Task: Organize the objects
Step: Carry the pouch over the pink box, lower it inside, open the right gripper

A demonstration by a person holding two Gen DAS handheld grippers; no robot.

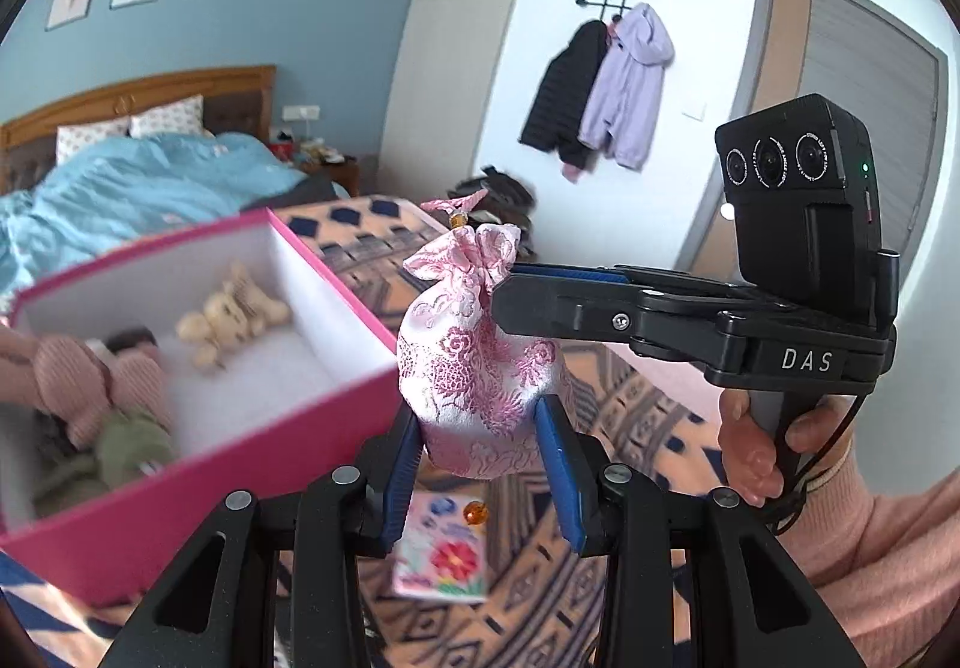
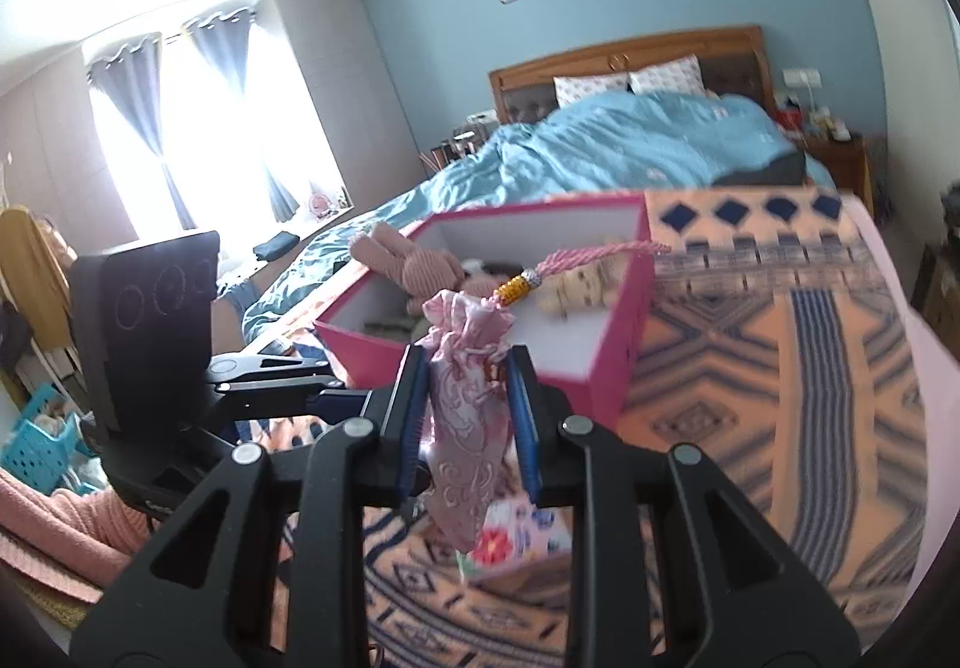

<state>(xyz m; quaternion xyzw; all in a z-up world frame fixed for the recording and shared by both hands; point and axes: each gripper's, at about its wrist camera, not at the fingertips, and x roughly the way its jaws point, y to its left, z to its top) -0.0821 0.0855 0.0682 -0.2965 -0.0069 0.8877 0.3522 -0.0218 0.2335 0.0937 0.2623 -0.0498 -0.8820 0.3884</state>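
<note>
A pink brocade drawstring pouch (image 1: 474, 368) hangs in the air above the patterned blanket. My left gripper (image 1: 480, 446) is closed around its lower body. My right gripper (image 1: 501, 284) comes in from the right and is shut on the pouch's gathered neck; in the right wrist view the pouch (image 2: 465, 428) sits between its blue pads (image 2: 414, 416), with a pink tassel cord (image 2: 576, 260) trailing up. An open pink box (image 1: 336, 272) to the left holds a cream plush (image 1: 234, 314), a pink plush (image 1: 90, 386) and a green one (image 1: 132, 446).
A small floral packet (image 1: 441, 554) lies on the orange and blue patterned blanket (image 1: 630, 398) under the pouch. A bed with a blue duvet (image 2: 630, 140) is behind the box. Coats (image 1: 600, 92) hang on the far wall.
</note>
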